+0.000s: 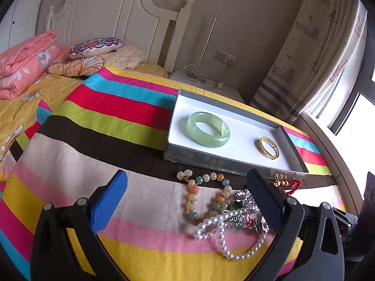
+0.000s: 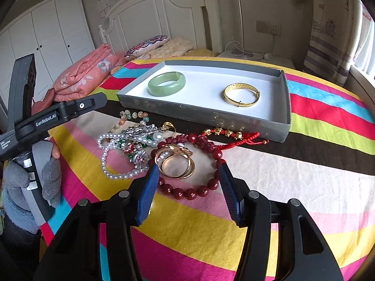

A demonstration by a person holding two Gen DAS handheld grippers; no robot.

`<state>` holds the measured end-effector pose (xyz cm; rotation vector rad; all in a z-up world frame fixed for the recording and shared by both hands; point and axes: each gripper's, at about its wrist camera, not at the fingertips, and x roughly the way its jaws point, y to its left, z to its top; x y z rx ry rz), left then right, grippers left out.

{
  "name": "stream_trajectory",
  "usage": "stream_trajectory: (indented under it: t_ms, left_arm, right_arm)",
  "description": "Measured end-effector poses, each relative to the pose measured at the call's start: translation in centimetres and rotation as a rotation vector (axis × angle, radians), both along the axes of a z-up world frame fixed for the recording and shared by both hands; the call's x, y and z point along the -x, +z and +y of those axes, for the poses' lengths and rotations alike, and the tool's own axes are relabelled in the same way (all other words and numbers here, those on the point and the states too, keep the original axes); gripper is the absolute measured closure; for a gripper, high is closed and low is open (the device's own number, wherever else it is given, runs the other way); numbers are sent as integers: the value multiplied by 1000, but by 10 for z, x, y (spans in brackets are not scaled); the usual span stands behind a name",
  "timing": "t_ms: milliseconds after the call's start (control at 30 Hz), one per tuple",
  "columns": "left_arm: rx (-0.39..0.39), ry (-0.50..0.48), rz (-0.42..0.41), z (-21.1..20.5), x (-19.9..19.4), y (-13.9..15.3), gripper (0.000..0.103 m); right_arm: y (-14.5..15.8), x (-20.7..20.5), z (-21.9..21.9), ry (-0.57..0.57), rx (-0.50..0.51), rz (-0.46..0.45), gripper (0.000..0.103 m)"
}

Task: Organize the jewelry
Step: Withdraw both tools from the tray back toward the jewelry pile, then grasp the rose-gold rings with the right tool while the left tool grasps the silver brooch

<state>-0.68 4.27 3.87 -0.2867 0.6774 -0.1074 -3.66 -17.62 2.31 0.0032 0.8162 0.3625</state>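
A grey tray with a white floor [image 1: 236,164] [image 2: 206,112] lies on the striped cloth. It holds a green jade bangle [image 1: 208,130] [image 2: 166,83] and a gold bangle [image 1: 269,148] [image 2: 241,94]. In front of the tray lies a jewelry pile: a pearl strand [image 1: 225,234] [image 2: 110,157], a multicoloured bead bracelet [image 1: 206,194], a silver flower piece [image 2: 140,157], a red cord bracelet [image 2: 232,135], a dark red bead bracelet [image 2: 187,192] and gold rings [image 2: 175,164]. My left gripper [image 1: 187,187] is open over the bead bracelet. My right gripper [image 2: 187,178] is open, fingers straddling the gold rings and red beads.
The striped cloth [image 2: 304,175] covers a round surface on a bed. A folded pink quilt [image 1: 23,61] and pillows [image 1: 96,46] lie at the back left. The left hand-held gripper's body and a gloved hand [image 2: 30,140] show at left in the right wrist view. A curtain [image 1: 316,58] hangs at right.
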Motion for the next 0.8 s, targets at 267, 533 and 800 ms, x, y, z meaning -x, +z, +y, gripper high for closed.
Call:
stream_trajectory:
  t_ms: [267, 533, 800]
  left_arm:
    - [-25, -6, -7, -5, 3, 0, 2]
    - [-32, -14, -6, -11, 2, 1, 2]
    - [-15, -54, 6, -13, 2, -1, 2]
  right_arm:
    - [-11, -13, 21, -19, 54, 61, 50]
    - [-14, -23, 32, -36, 60, 66, 50]
    - [-10, -19, 23, -34, 16, 44, 66]
